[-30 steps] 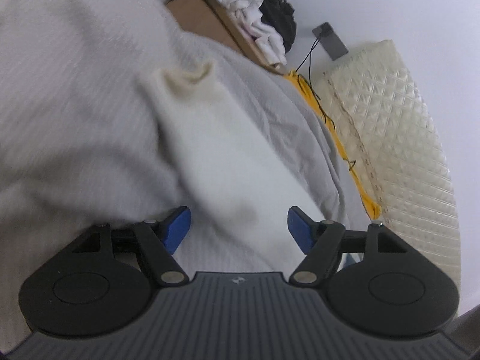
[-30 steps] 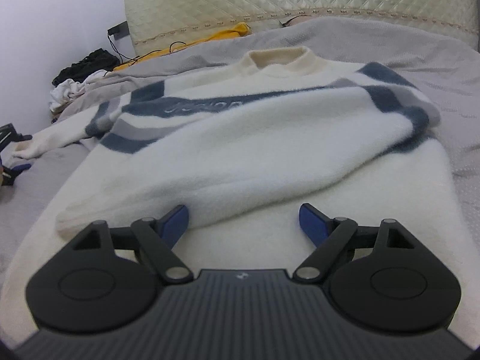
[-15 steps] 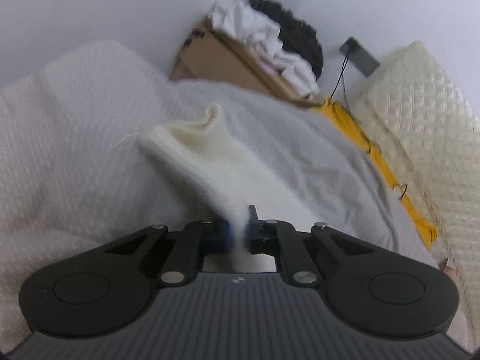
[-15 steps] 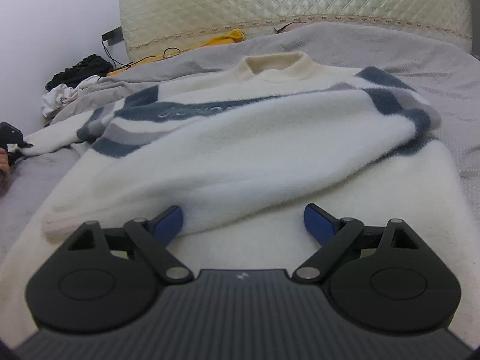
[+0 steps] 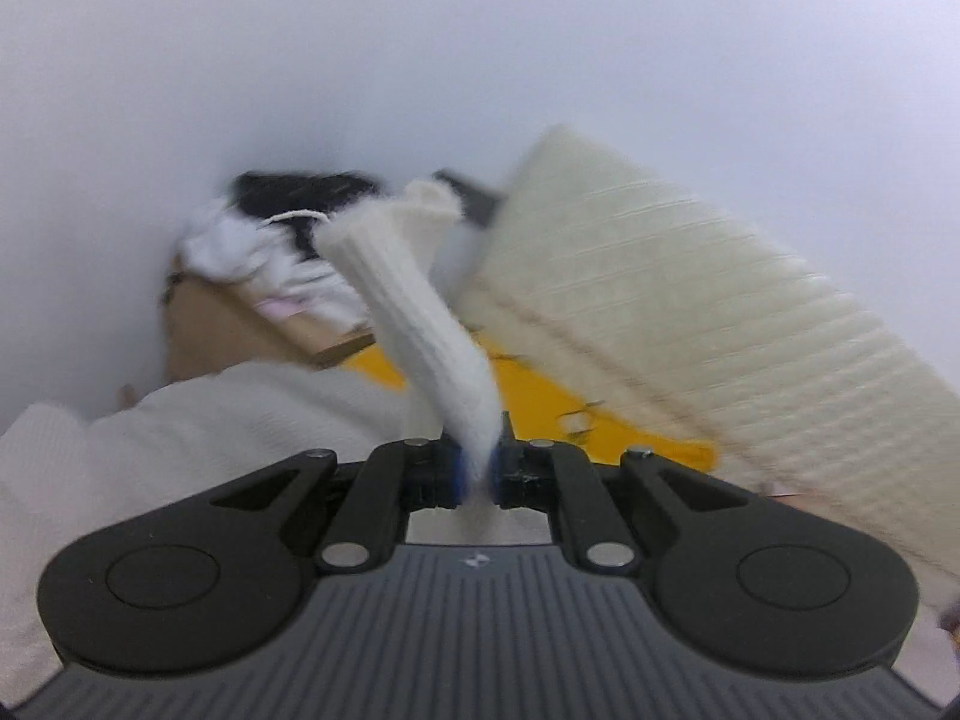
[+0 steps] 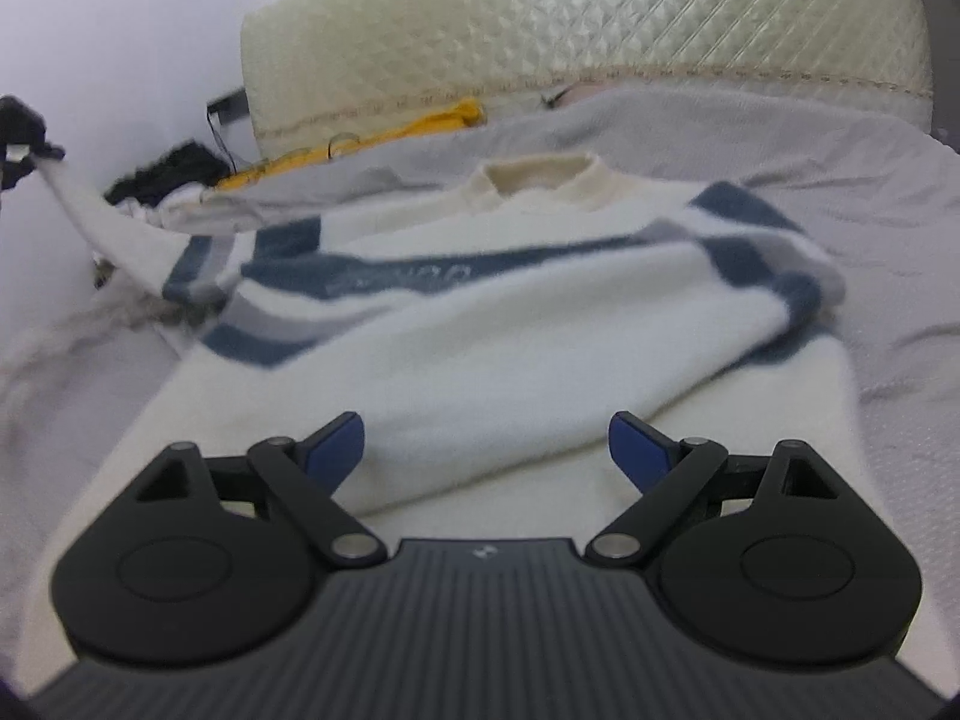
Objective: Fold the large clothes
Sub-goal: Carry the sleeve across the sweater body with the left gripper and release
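Cream knit sleeve [image 5: 432, 324] being lifted for folding.
Left gripper [image 5: 477, 471] jaws are clenching the cuff; right gripper [image 6: 486, 450] is hovering released over the sweater [image 6: 480, 324] lying mid-bed [image 6: 840, 138].

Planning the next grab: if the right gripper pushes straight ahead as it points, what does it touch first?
Probably the folded-over sleeve of the sweater, lying right between the open jaws of the right gripper; depth is uncertain.

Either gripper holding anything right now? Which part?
The left gripper is shut on the sweater's sleeve, pinched below the cuff and lifted off the bed. The right gripper is open over the sweater, holding nothing.
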The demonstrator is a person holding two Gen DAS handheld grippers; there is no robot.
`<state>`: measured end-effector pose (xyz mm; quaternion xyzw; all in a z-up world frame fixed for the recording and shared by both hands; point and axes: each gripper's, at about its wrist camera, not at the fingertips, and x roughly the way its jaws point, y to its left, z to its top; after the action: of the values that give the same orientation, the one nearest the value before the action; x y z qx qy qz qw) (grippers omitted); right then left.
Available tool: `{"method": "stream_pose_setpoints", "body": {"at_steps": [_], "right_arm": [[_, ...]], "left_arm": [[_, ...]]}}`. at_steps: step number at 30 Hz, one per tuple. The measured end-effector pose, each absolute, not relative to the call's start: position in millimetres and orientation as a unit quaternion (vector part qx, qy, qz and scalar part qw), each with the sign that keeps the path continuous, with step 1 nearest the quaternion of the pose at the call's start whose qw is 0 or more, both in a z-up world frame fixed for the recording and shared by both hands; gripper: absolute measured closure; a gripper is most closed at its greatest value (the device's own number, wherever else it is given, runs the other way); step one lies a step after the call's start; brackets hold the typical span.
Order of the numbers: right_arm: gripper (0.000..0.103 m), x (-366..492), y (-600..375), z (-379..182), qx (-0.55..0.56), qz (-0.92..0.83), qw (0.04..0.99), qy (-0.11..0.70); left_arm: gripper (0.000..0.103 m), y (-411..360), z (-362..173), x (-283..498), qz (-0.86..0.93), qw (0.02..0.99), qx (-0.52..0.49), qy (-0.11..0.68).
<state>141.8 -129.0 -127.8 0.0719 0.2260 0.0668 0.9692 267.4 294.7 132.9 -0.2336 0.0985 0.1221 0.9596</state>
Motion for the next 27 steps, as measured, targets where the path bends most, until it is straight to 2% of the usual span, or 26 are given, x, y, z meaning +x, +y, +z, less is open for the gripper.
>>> {"method": "stream_pose_setpoints", "body": {"at_steps": [6,12,20,27], "right_arm": [[0.013,122.3,-153.8,-98.8,0.117,0.063,0.969,0.208],[0.013,99.4,-192.8,-64.8,0.144,0.051,0.971,0.186],[0.013,75.7,-243.9,-41.7,0.142,0.033,0.968,0.203],[0.013,63.9,-284.3,-39.9,0.150,0.018,0.968,0.200]], "left_arm": [[0.093,175.4,192.2,244.9,0.030,0.980,-0.176,0.087],[0.093,50.1,186.4,222.5,-0.036,0.985,-0.134,0.103],[0.093,-103.6,103.0,205.8,-0.108,0.973,-0.117,0.169],[0.093,-192.6,7.7,217.9,-0.133,0.958,-0.091,0.239]]}}
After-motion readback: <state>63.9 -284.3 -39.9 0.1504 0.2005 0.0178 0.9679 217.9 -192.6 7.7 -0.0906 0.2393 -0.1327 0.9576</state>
